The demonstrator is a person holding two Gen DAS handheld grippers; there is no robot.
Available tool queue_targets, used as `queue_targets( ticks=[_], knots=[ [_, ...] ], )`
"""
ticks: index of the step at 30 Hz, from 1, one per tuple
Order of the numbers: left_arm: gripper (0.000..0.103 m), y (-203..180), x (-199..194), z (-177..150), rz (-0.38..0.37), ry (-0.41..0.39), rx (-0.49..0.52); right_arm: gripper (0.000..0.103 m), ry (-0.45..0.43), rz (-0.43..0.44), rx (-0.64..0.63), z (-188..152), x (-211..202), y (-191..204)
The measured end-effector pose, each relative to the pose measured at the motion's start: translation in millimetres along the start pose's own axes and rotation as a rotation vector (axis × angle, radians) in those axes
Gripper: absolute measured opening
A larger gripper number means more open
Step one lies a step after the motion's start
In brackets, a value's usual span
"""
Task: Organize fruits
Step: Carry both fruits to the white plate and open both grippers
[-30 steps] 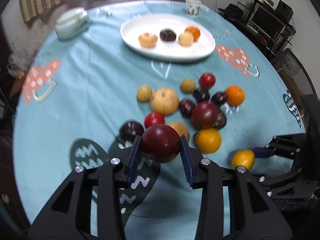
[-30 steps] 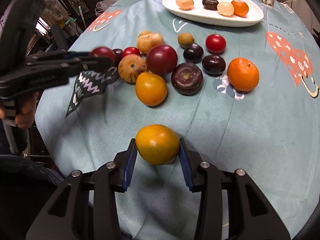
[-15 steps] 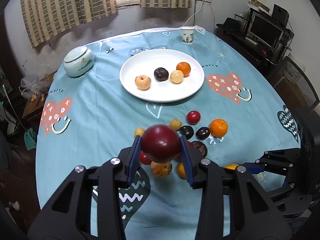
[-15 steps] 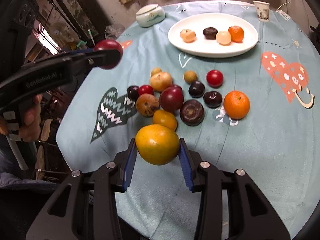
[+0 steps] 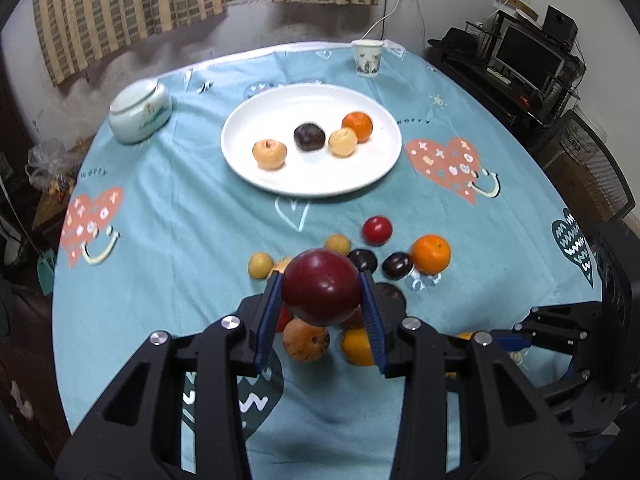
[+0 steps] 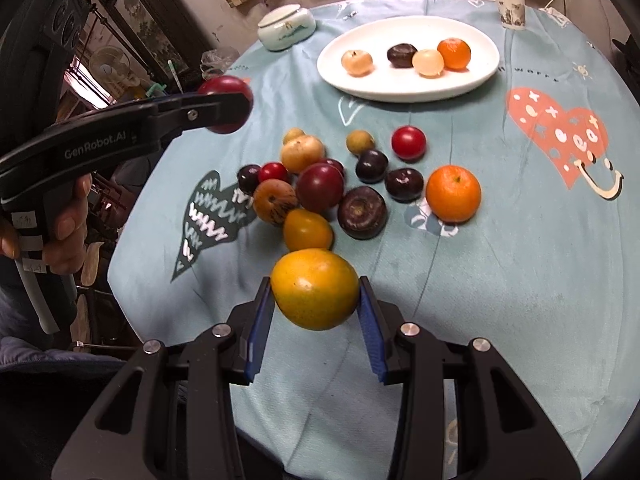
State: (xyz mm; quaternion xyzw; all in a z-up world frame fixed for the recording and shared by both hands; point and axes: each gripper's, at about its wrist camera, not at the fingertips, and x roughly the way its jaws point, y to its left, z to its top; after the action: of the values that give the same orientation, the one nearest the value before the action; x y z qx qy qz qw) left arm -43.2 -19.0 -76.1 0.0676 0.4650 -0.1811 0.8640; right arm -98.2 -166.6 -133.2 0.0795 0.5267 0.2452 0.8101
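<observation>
My left gripper [image 5: 321, 298] is shut on a dark red plum [image 5: 321, 286], held in the air above the heap of loose fruit [image 5: 360, 264]. In the right wrist view that gripper [image 6: 224, 105] hangs at the left with the same plum [image 6: 225, 89]. My right gripper [image 6: 316, 300] is shut on a yellow-orange fruit [image 6: 315, 288], lifted over the near side of the cloth. The white plate [image 5: 276, 184] at the far middle carries several fruits: a pale apple [image 5: 269, 153], a dark plum [image 5: 309, 136], a pale fruit [image 5: 343, 142] and an orange [image 5: 357, 125].
A round table under a light blue cloth [image 5: 168, 216] fills both views. A lidded ceramic jar [image 5: 140, 112] stands at the far left, a paper cup [image 5: 367, 58] at the far edge. A desk with a monitor [image 5: 528, 58] lies beyond the right side. A hand [image 6: 60, 220] grips the left tool.
Both grippers have risen with their fruit, so the table and heap look smaller and farther below. The plate has come more into view. Neither grip has altered.
</observation>
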Motion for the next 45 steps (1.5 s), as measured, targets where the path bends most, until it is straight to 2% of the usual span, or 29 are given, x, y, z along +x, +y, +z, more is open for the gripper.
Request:
queue_targets(
  ticks=[4, 11, 17, 25, 27, 30, 33, 37, 38, 40, 42, 45],
  knots=[
    [0.039, 12, 4, -8, -0.024, 0.015, -0.03, 0.042, 0.022, 0.011, 0.008, 3, 8, -5],
    [0.039, 14, 15, -3, -0.031, 0.03, -0.041, 0.042, 0.057, 0.033, -0.01, 11, 20, -7],
    [0.039, 11, 29, 16, -0.056, 0.041, -0.032, 0.042, 0.047, 0.028, 0.004, 23, 18, -18],
    [0.039, 9, 54, 90, -0.051, -0.03, -0.004, 0.042, -0.12, -0.056, -0.034, 98, -13, -42],
    [0.039, 9, 69, 103, -0.052, -0.019, -0.006, 0.042, -0.169, -0.081, -0.037, 126, -18, -51],
    [0.039, 8, 102, 118, -0.028, 0.019, -0.009, 0.042, -0.194, -0.123, -0.027, 160, -12, -65],
    [0.039, 7, 127, 124, 0.002, 0.049, 0.0, 0.042, -0.195, -0.178, -0.034, 191, 2, -76],
    [0.041, 8, 146, 130, 0.014, 0.058, 0.005, 0.042, -0.179, -0.203, -0.036, 226, 26, -90],
    [0.044, 10, 148, 131, 0.016, 0.055, 0.004, 0.042, -0.172, -0.204, -0.033, 232, 31, -93],
    [0.059, 14, 147, 132, 0.023, 0.031, -0.004, 0.043, -0.142, -0.189, -0.016, 246, 45, -99],
    [0.062, 20, 144, 133, 0.02, 0.017, -0.012, 0.043, -0.093, -0.17, -0.018, 260, 61, -106],
    [0.066, 29, 138, 134, 0.02, 0.002, -0.03, 0.043, -0.069, -0.212, -0.021, 269, 77, -112]
  ],
)
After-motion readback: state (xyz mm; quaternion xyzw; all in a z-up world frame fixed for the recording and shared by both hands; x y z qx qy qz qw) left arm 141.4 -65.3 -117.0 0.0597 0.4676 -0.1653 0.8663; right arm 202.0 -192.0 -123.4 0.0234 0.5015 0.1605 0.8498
